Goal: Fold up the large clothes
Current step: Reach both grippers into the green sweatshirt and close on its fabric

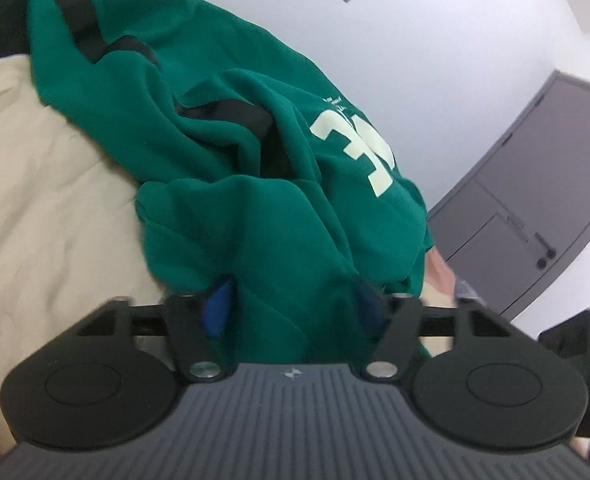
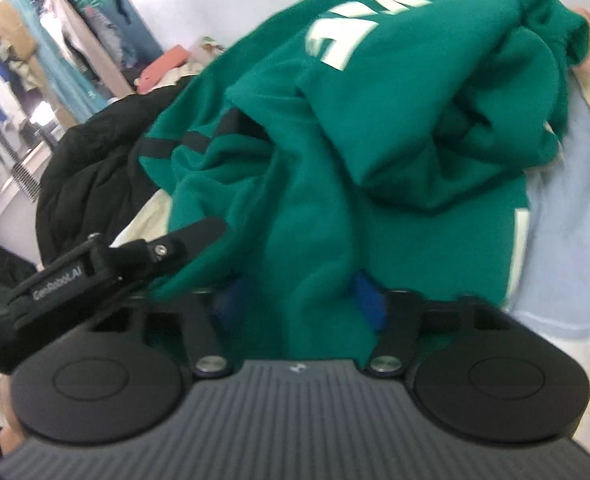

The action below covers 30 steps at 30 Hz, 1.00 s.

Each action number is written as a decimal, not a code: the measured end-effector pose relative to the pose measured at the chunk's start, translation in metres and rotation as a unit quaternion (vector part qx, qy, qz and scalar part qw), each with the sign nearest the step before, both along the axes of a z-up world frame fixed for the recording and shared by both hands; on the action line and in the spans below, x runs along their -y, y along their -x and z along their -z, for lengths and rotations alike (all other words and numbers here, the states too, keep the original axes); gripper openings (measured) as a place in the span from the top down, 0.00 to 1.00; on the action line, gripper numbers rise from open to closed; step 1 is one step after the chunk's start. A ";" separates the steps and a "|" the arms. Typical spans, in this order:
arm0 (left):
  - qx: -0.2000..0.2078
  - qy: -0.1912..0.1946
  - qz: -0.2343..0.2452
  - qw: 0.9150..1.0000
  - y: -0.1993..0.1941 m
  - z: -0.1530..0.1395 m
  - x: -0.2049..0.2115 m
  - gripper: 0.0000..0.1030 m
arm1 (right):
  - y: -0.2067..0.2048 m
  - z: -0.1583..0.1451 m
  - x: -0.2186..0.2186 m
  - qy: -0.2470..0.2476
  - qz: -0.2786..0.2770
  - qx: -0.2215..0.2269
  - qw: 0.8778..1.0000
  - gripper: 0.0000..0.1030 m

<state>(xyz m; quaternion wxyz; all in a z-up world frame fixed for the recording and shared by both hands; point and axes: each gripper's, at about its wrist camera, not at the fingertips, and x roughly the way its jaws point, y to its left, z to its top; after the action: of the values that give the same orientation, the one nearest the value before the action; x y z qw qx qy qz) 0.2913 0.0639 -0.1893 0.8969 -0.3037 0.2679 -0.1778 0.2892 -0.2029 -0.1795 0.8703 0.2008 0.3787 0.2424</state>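
Left wrist view shows my left gripper (image 1: pixel 291 304) clamped on the green sweatshirt (image 1: pixel 223 120), bunched on the bed (image 1: pixel 35 184); right gripper (image 2: pixel 299 300) likewise; thick, soft, floppy, so I would hold the hem corners.

Garment: a green sweatshirt (image 2: pixel 335 152) with large pale lettering and dark stripes, bunched in thick folds, filling the middle of the view.
Right hand-held gripper (image 2: pixel 299 300): blue pads (image 2: pixel 369 300) close on a fold of the green cloth, which runs between them and covers most of the left pad.
Left hand-held gripper (image 2: pixel 199 232): comes in from the left, its black finger touching the sweatshirt's edge.
Black jacket (image 2: pixel 91 168): heaped just left of the sweatshirt.
Bedding (image 2: pixel 563 248): pale blue and cream under the cloth, on the right.
Background: hanging clothes (image 2: pixel 67 40) at upper left, blurred.
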 end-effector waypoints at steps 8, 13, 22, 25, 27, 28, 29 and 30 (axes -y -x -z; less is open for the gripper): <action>0.002 0.039 0.005 0.999 0.037 -0.026 -0.005 0.86 | 0.025 -0.029 0.025 -0.055 0.016 0.033 0.998 0.94; 0.038 0.073 0.029 0.996 0.087 -0.062 -0.001 0.87 | 0.057 -0.053 0.043 -0.088 0.030 0.069 0.993 0.94; 0.074 0.021 -0.007 0.997 0.176 -0.111 -0.005 0.85 | 0.123 -0.098 0.057 -0.107 0.019 0.121 0.987 0.94; 0.047 0.010 -0.014 0.999 0.180 -0.108 -0.011 0.65 | 0.125 -0.093 0.054 -0.093 0.016 0.104 0.990 0.92; 0.026 0.021 -0.017 0.999 0.175 -0.107 -0.015 0.36 | 0.123 -0.087 0.056 -0.082 0.023 0.090 0.992 0.92; 0.025 0.025 -0.025 0.999 0.174 -0.107 -0.018 0.34 | 0.123 -0.088 0.058 -0.081 0.023 0.087 0.993 0.91; 0.024 0.023 -0.031 0.999 0.174 -0.105 -0.017 0.34 | 0.123 -0.088 0.060 -0.082 0.023 0.082 0.993 0.91; 0.025 0.024 -0.037 0.999 0.173 -0.106 -0.020 0.33 | 0.124 -0.087 0.062 -0.087 0.026 0.079 0.993 0.91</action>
<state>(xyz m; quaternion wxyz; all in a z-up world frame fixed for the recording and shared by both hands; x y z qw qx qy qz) 0.1180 0.0835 -0.0833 0.9014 -0.3307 0.2301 -0.1588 0.1654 -0.2649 -0.0921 0.8825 0.2660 0.2812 0.2670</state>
